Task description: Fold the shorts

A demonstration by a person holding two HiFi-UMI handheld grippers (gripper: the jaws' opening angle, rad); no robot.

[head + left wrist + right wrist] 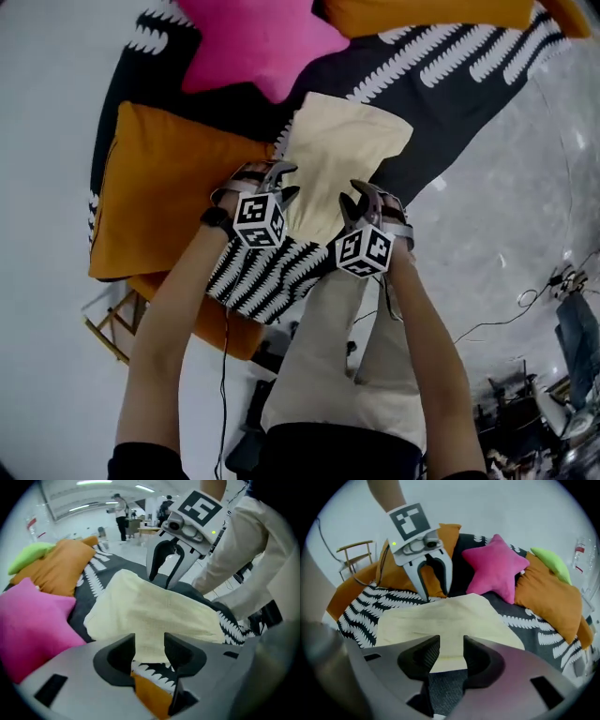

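The cream shorts [342, 150] lie folded into a flat, roughly square packet on the black bedspread with white fern print [450, 94]. Both grippers hang over the packet's near edge, facing each other. My left gripper [284, 181] is at the near left corner. My right gripper [354, 202] is at the near right corner. In the left gripper view the jaws [150, 648] stand apart, with the shorts [150, 611] lying beyond them, not pinched. In the right gripper view the jaws [446, 653] also show a gap above the shorts [440, 620]. Both are open and hold nothing.
A pink star pillow [253, 42] lies beyond the shorts, with orange pillows at the left [164, 187] and top right [548, 592], and a green one [551, 559] behind. A wooden frame [108, 328] stands by the bed's left. Cables [506, 314] run over the grey floor at right.
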